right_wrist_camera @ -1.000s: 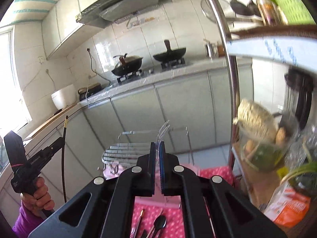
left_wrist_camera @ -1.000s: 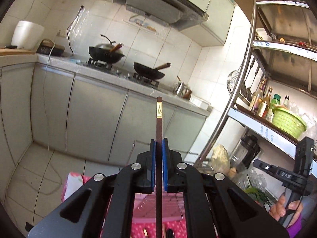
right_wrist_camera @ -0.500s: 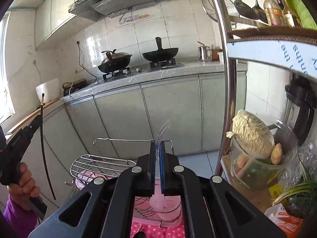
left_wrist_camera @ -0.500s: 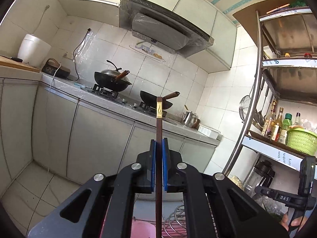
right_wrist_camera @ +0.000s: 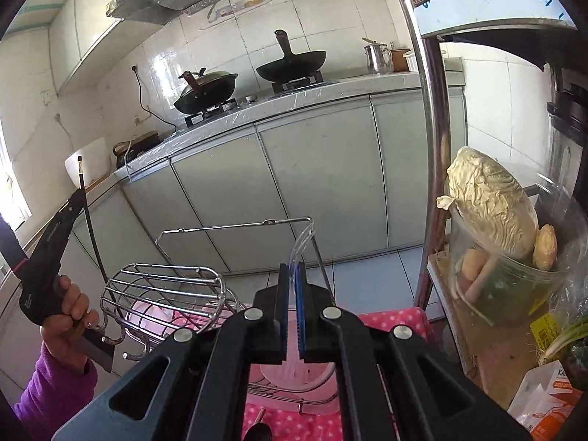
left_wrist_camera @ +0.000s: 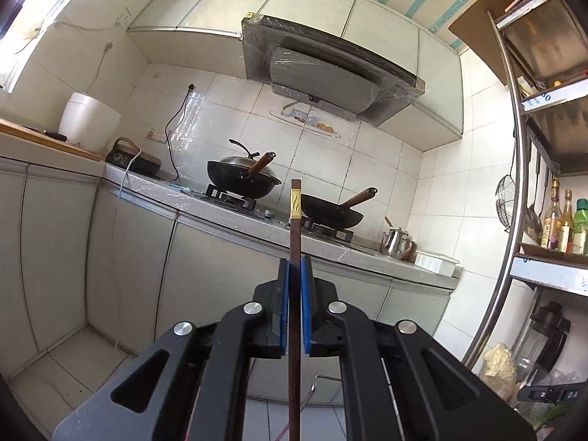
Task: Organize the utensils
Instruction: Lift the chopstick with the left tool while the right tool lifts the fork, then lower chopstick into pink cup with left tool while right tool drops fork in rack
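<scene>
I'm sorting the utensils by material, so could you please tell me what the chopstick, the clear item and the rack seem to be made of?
Chopstick: probably dark lacquered wood, matte brown with a gold band near its end.
Clear utensil: likely transparent plastic, see-through and glossy.
Wire rack: shiny metal, apparently chromed or stainless rods with bright reflections.

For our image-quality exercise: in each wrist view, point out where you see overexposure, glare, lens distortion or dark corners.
Left wrist view: window light is blown out at top left; the counter edge bows from fisheye distortion; corners are black. Right wrist view: the window is overexposed at far left; wall tiles carry glare; the steel rack post curves; the clear utensil in the right gripper is hard to see.
</scene>
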A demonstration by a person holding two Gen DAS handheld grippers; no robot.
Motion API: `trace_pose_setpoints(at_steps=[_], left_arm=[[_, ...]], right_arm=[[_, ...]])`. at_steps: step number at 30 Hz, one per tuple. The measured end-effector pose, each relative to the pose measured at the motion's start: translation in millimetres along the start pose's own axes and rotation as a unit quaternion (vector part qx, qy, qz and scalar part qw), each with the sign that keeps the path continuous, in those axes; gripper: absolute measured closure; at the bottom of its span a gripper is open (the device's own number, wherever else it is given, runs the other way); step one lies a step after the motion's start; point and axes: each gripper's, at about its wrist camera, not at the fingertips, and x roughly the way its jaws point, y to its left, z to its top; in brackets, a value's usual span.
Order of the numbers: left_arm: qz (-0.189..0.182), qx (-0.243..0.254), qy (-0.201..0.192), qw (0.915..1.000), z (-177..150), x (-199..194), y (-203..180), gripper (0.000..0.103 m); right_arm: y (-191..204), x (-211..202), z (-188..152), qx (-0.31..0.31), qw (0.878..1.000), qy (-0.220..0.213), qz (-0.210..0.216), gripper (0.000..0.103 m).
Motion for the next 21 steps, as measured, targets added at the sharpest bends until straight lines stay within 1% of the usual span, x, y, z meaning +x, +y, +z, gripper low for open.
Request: trace_pose_setpoints(at_steps=[3, 8, 11, 13, 16, 18, 21], left_arm=[[0.007, 0.011, 0.011, 0.9998, -14, 4, 1, 0.098], [-0.011, 0.007, 0.052, 0.9985, -28, -7, 9, 0.098], [-0.024, 0.005, 0.087, 0.9959, -35, -13, 12, 0.098], [-0.032, -0.003, 0.113, 0.9930, -41, -14, 15, 0.098], [-0.044, -0.024, 0.150, 0.9875, -45, -17, 21, 0.098], [-0.055, -0.035, 0.177, 0.9821, -48, -17, 23, 0.098], [-0.065, -0.044, 0.207, 0.9751, -52, -19, 27, 0.097]], right_arm=[[-1, 6, -4, 0.005, 1.000, 0.010, 0.003, 0.100], [-4, 8, -10, 0.007, 1.000, 0.021, -0.002, 0.100], [-6, 11, -15, 0.013, 0.999, 0.031, -0.001, 0.100], [-8, 13, -19, 0.018, 0.999, 0.039, 0.000, 0.100], [-10, 11, -21, 0.021, 0.999, 0.036, -0.002, 0.100], [-11, 11, -20, 0.025, 0.999, 0.038, -0.002, 0.100], [-16, 12, -19, 0.031, 0.999, 0.038, -0.006, 0.100]])
